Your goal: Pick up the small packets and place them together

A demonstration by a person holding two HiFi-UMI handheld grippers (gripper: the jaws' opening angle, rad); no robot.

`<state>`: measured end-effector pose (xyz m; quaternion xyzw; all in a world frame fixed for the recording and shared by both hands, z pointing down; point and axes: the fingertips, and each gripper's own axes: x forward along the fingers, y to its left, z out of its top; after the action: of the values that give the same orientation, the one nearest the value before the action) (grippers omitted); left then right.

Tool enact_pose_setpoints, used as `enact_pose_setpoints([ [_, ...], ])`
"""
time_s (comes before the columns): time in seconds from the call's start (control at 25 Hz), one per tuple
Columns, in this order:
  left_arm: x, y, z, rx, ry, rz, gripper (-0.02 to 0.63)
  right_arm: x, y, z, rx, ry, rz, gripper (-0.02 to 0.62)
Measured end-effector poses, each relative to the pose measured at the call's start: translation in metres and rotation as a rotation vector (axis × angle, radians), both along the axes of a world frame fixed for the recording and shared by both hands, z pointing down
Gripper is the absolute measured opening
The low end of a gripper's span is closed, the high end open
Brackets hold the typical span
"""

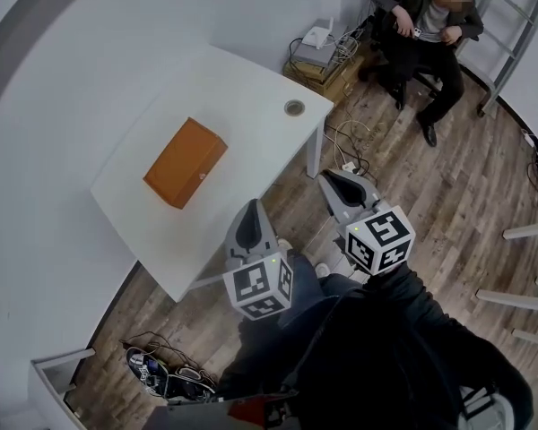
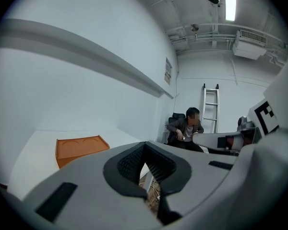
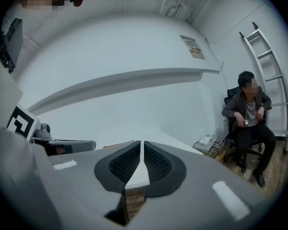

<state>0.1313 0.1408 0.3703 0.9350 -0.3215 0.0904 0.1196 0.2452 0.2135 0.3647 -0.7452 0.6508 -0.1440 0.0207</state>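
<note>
No small packets show in any view. An orange box lies on the white table; it also shows at the left in the left gripper view, and as a thin orange edge in the right gripper view. My left gripper hangs off the table's near corner, shut and empty, its tips meeting. My right gripper is over the wooden floor beside the table's right edge, also shut with nothing in it. Both point toward the table.
A small round fitting sits near the table's far right corner. Past the table, a white device rests on stacked boxes with cables. A seated person and a ladder are at the far right. Shoes lie on the floor below left.
</note>
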Motion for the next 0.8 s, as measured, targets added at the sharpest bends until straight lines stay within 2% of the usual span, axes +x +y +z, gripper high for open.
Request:
enact_pose_setpoints([
  [0.28,0.01,-0.032,-0.002,0.0,0.0,-0.012,-0.002,0.011,-0.032,-0.004,0.003,0.005,-0.014,0.003],
  [0.8,-0.015,-0.117,0.006,-0.035,0.002,-0.15,-0.002,-0.012,-0.134,0.004,-0.034,0.011,-0.176,0.003],
])
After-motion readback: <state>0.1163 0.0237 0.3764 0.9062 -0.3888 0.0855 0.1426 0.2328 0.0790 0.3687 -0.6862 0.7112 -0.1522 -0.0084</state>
